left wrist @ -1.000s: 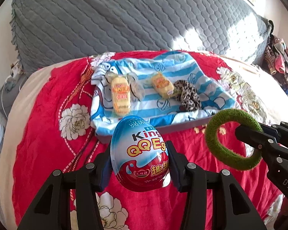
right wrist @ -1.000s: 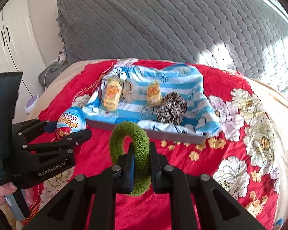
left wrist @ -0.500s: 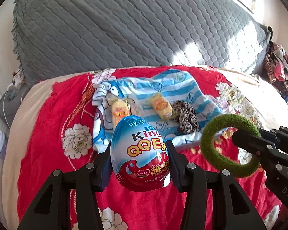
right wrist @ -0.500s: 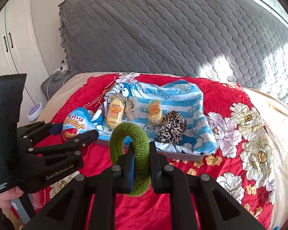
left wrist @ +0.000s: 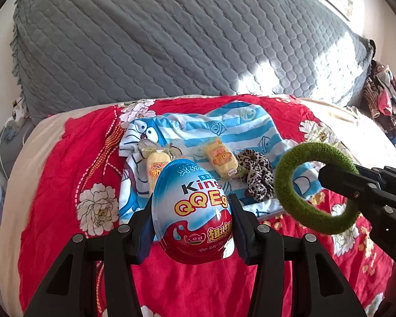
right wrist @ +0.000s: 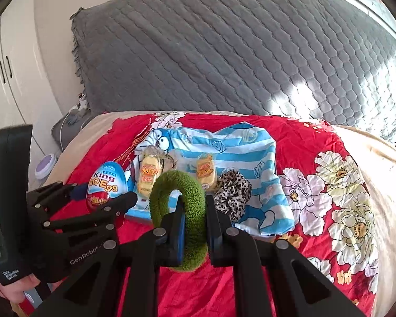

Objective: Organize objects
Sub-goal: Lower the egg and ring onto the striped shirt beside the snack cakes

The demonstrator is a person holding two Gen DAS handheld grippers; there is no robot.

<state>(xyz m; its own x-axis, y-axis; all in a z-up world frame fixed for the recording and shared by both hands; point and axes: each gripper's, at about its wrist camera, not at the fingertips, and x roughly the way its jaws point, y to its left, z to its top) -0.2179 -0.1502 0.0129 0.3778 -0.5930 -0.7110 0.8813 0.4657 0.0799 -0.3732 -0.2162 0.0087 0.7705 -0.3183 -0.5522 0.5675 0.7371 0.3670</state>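
tray (right wrist: pixel 134 215) farther now; wardrobe (right wrist: pixel 10 74) rt-view only

Toy egg (left wrist: pixel 194 211): glossy foil wrap. Green hair tie (right wrist: pixel 180 214): fuzzy matt terry. Leopard scrunchie (right wrist: pixel 232 194): soft cloth. Headboard cover (left wrist: pixel 171 39): quilted matt grey fabric. Tongs (left wrist: pixel 192 233): matt black plastic.

Bed (left wrist: pixel 47 137) — beige sheet, with a red floral blanket (left wrist: pixel 66 174) spread over it. A grey quilted pillow (left wrist: pixel 171 42) stands propped at the head end. Lying on the red blanket: a blue-and-white striped cartoon cloth (right wrist: pixel 235 145), apparently over a flat board — only its grey edge shows.
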